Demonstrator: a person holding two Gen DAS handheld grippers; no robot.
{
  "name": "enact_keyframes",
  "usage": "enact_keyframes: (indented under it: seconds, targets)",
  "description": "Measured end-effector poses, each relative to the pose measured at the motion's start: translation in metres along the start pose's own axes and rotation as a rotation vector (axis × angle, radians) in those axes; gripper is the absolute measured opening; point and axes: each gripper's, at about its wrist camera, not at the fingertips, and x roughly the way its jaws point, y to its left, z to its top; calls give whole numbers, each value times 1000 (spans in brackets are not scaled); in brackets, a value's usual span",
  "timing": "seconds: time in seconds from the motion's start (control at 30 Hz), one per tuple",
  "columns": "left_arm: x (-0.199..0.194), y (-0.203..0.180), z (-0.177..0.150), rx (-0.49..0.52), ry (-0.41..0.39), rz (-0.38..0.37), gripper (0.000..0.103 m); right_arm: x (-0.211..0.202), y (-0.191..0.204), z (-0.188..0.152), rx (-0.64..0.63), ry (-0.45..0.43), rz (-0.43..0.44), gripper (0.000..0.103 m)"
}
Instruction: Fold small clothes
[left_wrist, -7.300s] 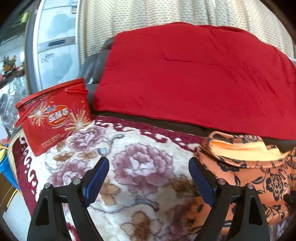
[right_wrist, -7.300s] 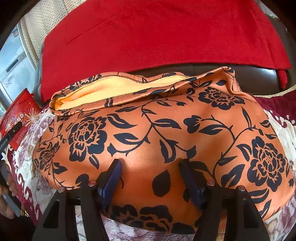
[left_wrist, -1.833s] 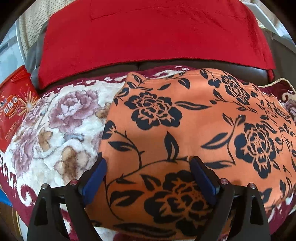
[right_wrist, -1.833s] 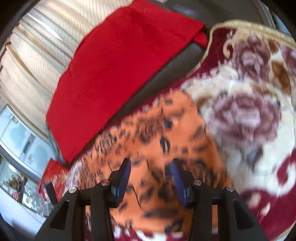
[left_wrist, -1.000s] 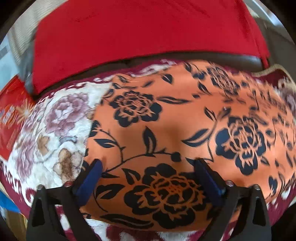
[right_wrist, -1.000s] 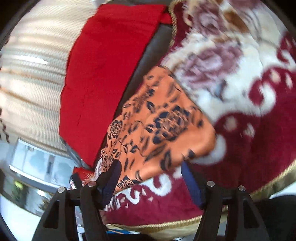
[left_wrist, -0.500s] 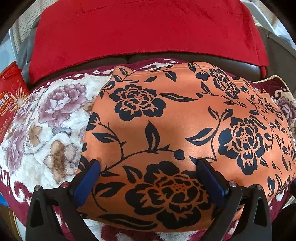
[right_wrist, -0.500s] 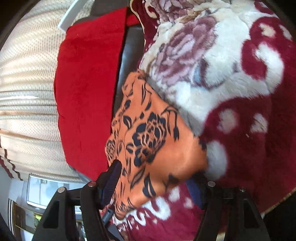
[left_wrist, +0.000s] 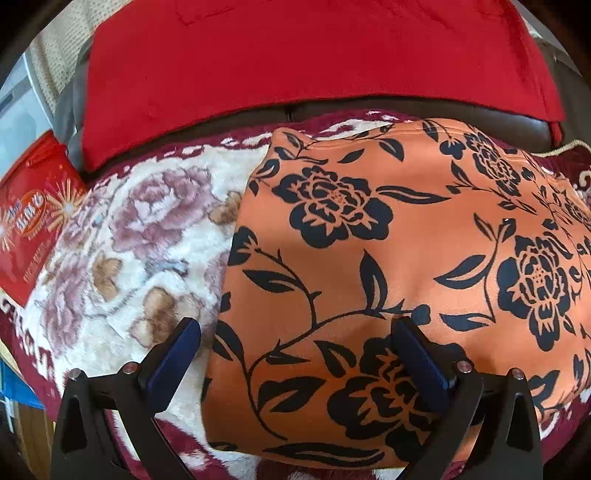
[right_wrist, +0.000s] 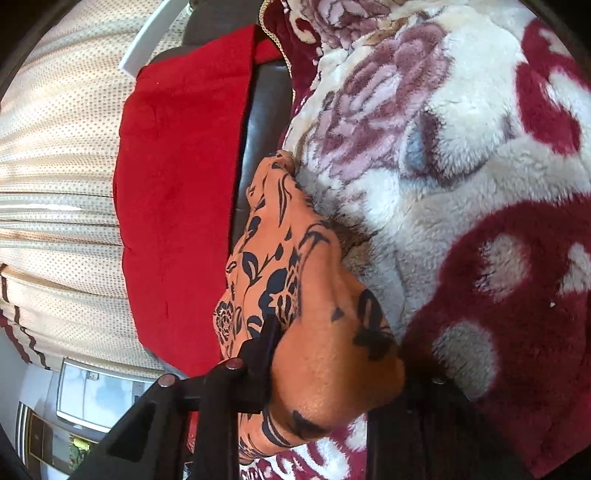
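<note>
Right wrist view: right gripper (right_wrist: 332, 369) closing on the orange black-flowered satin garment (right_wrist: 325, 354) at lower centre; bite deep before lifting. Left gripper (left_wrist: 295, 354) gapes, released.

Both wrist views look closely down on the orange cloth (left_wrist: 369, 240).

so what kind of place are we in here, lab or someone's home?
Looks like a home living room, probably. The orange floral garment lies on a plush rose-patterned blanket over a dark leather sofa with a red throw on its back, and patterned curtains hang behind.
</note>
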Motion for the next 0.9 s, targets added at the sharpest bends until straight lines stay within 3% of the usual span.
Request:
enact_keyframes:
  seconds: [0.17, 0.3, 0.43, 0.7, 0.9]
  targets:
    - [-8, 27, 15, -97, -15, -44, 103, -5, 28, 1, -105, -14, -21, 27]
    - [-6, 66, 20, -225, -16, -5, 103, -6, 102, -9, -330, -40, -47, 25]
    - [-17, 104, 20, -330, -63, 31, 103, 16, 166, -35, -456, -5, -29, 25]
    - [-24, 168, 6, -475, -78, 86, 103, 85, 255, -128, -615, 98, 29, 25]
    - [-26, 210, -10, -568, -69, 100, 103, 160, 256, -207, -641, 256, 15, 24]
